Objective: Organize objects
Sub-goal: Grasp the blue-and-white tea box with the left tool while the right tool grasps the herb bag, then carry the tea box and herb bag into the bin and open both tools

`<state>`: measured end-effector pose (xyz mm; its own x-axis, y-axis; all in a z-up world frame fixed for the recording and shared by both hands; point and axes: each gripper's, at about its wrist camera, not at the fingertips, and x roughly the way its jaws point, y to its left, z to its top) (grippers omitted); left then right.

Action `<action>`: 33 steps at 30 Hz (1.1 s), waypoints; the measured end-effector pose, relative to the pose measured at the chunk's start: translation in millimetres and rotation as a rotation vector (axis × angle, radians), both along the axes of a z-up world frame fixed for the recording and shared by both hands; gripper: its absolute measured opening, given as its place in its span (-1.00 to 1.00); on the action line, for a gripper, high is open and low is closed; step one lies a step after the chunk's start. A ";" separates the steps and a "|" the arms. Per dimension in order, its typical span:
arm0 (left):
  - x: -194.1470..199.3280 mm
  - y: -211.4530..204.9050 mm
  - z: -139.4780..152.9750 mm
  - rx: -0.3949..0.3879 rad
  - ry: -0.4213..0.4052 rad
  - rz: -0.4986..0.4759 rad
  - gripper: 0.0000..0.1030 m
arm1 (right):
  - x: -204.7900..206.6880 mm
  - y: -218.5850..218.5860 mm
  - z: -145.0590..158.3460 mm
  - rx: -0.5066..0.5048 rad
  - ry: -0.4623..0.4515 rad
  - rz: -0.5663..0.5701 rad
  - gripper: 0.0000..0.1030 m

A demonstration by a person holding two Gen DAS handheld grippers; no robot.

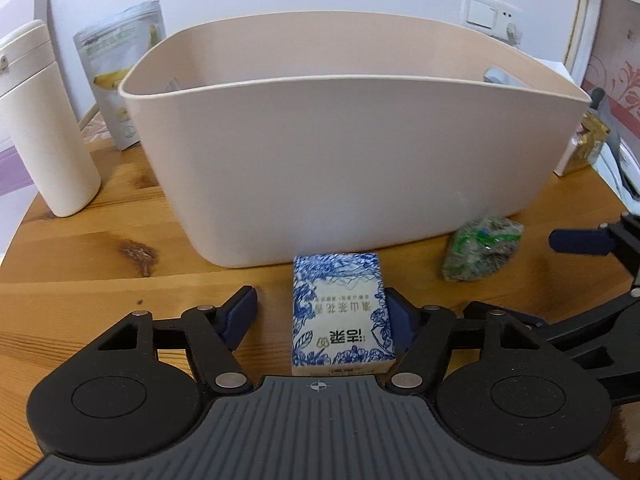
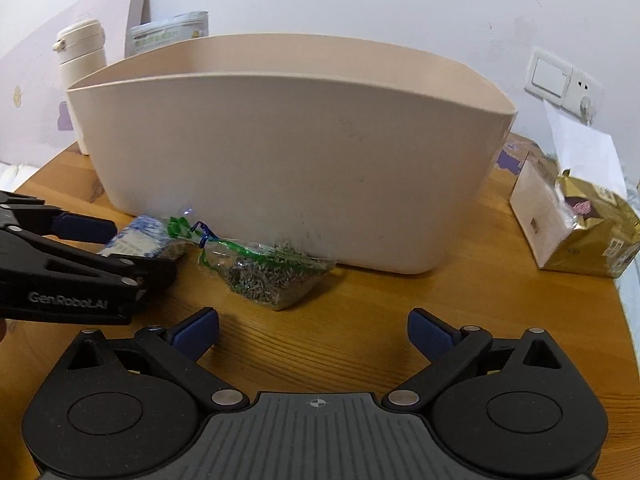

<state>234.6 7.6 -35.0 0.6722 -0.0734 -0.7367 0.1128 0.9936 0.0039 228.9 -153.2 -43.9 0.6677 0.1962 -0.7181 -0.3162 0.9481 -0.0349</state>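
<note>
Both tongs, left [image 1: 320, 312] and right [image 2: 313, 330], gape over the wooden table [image 2: 360, 340] beside a white wall [image 2: 360, 0].

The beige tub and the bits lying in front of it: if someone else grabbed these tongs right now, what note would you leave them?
Left tongs: open, straddling the blue-and-white box, which lies flat on the wooden table; one finger touches or nearly touches its side, no grip yet.
Right tongs: open, holding nothing, aimed at the clear bag of pellets.
Both items lie just in front of the beige tub.
Done: cannot tell; the tub's inside is mostly hidden.
Left: probably close on the box, drop it in the tub, then the bag.
</note>
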 end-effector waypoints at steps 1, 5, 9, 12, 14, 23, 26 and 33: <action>0.5 1.1 0.0 0.000 -0.003 0.003 0.33 | 0.8 -0.2 -1.6 0.013 -0.001 -0.003 0.92; 1.8 4.6 0.3 0.000 -0.012 0.012 0.21 | 3.3 4.5 -4.0 0.028 -0.011 -0.007 0.90; -0.4 13.9 -1.2 -0.005 -0.017 0.026 0.16 | 5.9 8.4 -3.9 0.038 -0.028 -0.012 0.75; 1.0 14.1 -0.7 -0.002 -0.022 0.029 0.16 | 8.6 9.2 -3.4 0.045 -0.046 -0.021 0.52; 0.0 14.1 -0.1 0.000 -0.024 0.036 0.09 | 7.9 10.3 -2.1 0.048 -0.055 -0.021 0.16; -3.4 16.8 1.5 0.003 -0.024 0.049 -0.09 | 3.8 13.2 3.3 0.048 -0.039 0.013 -0.06; -7.0 16.9 2.2 0.005 -0.015 0.050 -0.09 | -2.4 14.0 3.8 0.051 -0.036 0.019 -0.07; -21.2 19.9 3.7 0.020 -0.007 0.056 -0.09 | -14.8 6.7 15.6 0.072 -0.058 -0.002 -0.07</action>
<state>213.4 27.5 -31.3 0.6803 -0.0215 -0.7327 0.0574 0.9981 0.0240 214.2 -146.5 -28.3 0.7084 0.2445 -0.6621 -0.3136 0.9494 0.0150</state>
